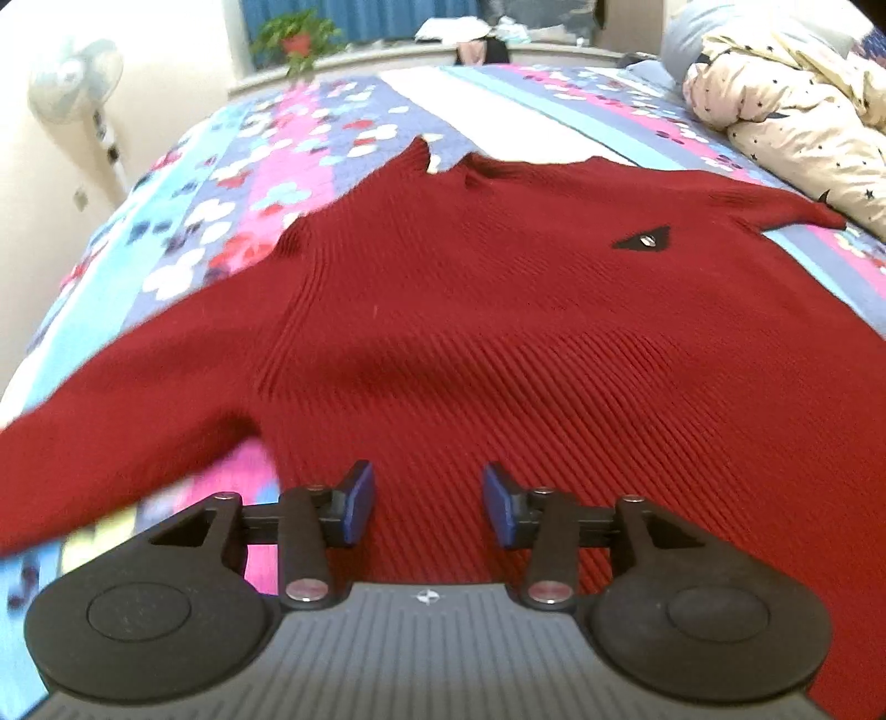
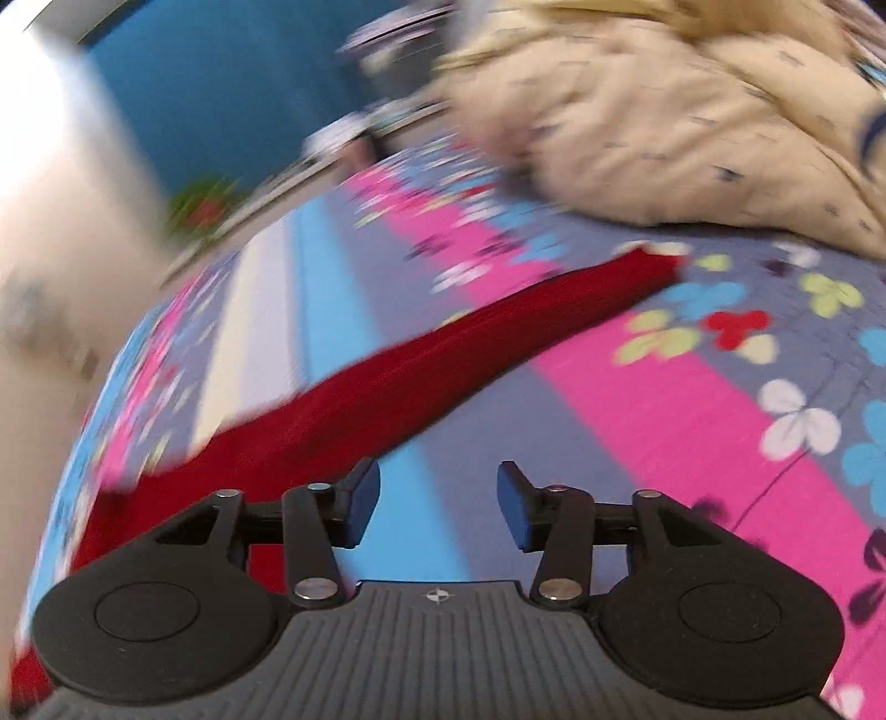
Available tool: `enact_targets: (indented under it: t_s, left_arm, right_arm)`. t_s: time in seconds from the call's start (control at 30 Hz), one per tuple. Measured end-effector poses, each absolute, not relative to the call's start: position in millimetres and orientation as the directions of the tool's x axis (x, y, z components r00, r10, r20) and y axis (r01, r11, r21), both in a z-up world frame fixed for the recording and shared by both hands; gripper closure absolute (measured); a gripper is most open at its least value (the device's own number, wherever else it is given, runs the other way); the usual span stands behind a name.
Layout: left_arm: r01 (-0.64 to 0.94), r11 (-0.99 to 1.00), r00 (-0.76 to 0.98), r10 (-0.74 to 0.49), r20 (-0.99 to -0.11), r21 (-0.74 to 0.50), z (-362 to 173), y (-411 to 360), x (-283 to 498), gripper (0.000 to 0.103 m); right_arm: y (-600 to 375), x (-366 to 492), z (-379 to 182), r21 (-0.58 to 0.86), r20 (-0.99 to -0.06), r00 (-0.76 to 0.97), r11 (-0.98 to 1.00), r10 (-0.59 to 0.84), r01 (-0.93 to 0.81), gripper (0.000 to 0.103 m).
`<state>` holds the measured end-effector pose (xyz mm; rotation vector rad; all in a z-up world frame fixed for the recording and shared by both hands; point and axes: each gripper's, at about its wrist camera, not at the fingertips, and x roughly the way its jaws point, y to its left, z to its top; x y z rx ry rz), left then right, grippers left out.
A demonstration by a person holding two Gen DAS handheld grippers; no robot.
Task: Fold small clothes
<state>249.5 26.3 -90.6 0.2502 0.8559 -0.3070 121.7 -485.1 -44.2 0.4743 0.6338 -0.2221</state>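
On the flowered bedspread (image 1: 354,111) a red sweater (image 1: 498,310) lies spread flat; the left gripper (image 1: 427,503) hovers over its hem, jaws apart, empty. Only the blurred right view shows one sleeve (image 2: 443,360) beside the right gripper (image 2: 438,508), also agape.

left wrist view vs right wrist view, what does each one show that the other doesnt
Only the left wrist view shows the red sweater body with its black patch, the standing fan and the open left gripper over the knit. Only the right wrist view shows the open right gripper over bare bedspread. Both show that sweater, the bedspread, the star-print quilt and a potted plant.
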Motion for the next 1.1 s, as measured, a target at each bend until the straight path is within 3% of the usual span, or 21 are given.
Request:
enact_targets:
  t_s: [0.2,0.4,0.6,0.73,0.77,0.83,0.87,0.9,0.93,0.97,1.1]
  left_arm:
    - [0.271,0.962,0.538,-0.164,-0.827,-0.014,-76.8,51.7,186.6,0.050]
    - [0.196,0.980,0.493,-0.118,-0.862,-0.021,-81.0,70.6,134.2,0.045]
    - [0.076,0.985,0.406,-0.170,-0.898,-0.152,-87.9,90.2,102.9,0.045]
    - [0.084,0.986,0.336,-0.165,-0.927,-0.145,-100.6,85.0,99.9,0.047]
    - [0.090,0.986,0.338,-0.165,-0.926,-0.143,-100.6,85.1,99.0,0.047]
    - [0.097,0.982,0.338,-0.184,-0.923,-0.161,-100.5,87.0,96.8,0.066]
    - [0.100,0.980,0.338,-0.194,-0.921,-0.170,-100.0,87.7,95.5,0.070]
    - [0.108,0.979,0.344,-0.198,-0.918,-0.171,-98.4,87.5,93.5,0.085]
    - [0.119,0.980,0.352,-0.194,-0.916,-0.162,-97.1,86.5,91.9,0.090]
    - [0.135,0.979,0.361,-0.189,-0.913,-0.150,-94.6,84.1,89.6,0.091]
    - [0.198,0.972,0.405,-0.199,-0.892,-0.127,-79.7,83.5,83.0,0.093]
  right_arm:
    - [-421.8,85.1,-74.3,0.205,-0.744,0.668,0.958,0.020,0.199,0.043]
    - [-418.7,54.2,-96.6,0.021,-0.818,0.567,0.981,-0.094,0.193,0.042]
    - [-431.1,50.8,-120.1,0.083,-0.868,0.494,0.965,-0.052,0.248,0.034]
    - [-423.2,51.2,-120.3,0.066,-0.866,0.497,0.974,-0.051,0.215,0.036]
    - [-423.3,49.0,-119.1,0.074,-0.867,0.497,0.975,-0.041,0.210,0.039]
    - [-421.8,47.6,-117.3,0.091,-0.866,0.500,0.977,-0.019,0.193,0.048]
    - [-422.2,46.7,-116.6,0.094,-0.864,0.503,0.980,-0.006,0.174,0.058]
    - [-420.1,45.4,-115.1,0.094,-0.862,0.507,0.984,0.004,0.151,0.064]
    - [-418.9,43.9,-113.3,0.100,-0.859,0.512,0.986,0.018,0.133,0.079]
    - [-418.0,41.9,-111.6,0.116,-0.854,0.519,0.986,0.039,0.117,0.085]
    - [-427.2,29.9,-93.3,0.206,-0.811,0.575,0.972,0.104,0.115,0.088]
